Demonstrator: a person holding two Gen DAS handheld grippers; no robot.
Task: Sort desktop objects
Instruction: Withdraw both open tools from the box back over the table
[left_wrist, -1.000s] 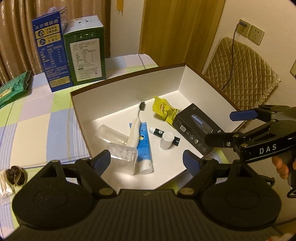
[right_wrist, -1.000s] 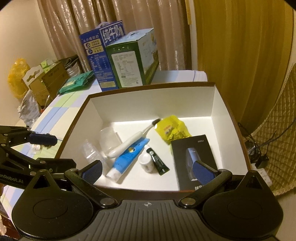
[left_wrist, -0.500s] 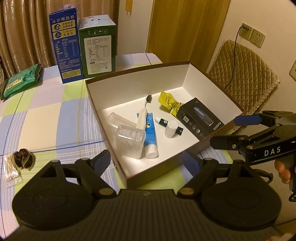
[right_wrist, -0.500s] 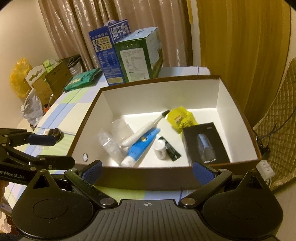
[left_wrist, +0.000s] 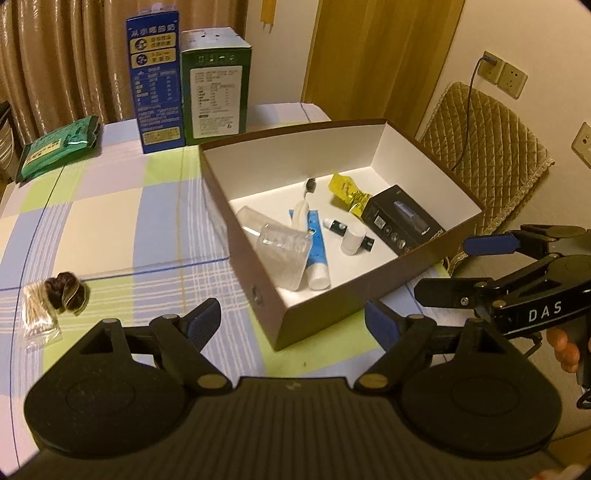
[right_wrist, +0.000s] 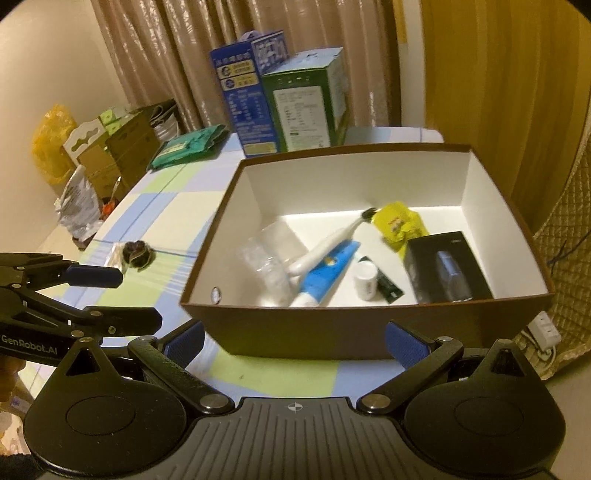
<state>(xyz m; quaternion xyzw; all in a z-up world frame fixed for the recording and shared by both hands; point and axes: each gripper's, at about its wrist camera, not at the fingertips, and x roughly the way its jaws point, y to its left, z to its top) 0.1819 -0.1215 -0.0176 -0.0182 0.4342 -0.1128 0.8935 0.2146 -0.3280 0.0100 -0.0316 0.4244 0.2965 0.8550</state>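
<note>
A brown box with white inside stands on the checked tablecloth. In it lie a clear plastic case, a blue tube, a white toothbrush, a yellow sachet, a small white bottle and a black carton. My left gripper is open and empty, held back in front of the box. My right gripper is open and empty, before the box's near wall.
A bag of cotton swabs and a dark hair tie lie on the cloth left of the box. A blue carton, a green carton and a green packet stand at the back. A padded chair is at right.
Both grippers have pulled back and up away from the box, so more of the table and the box's outer walls show. Both stay open and empty.
</note>
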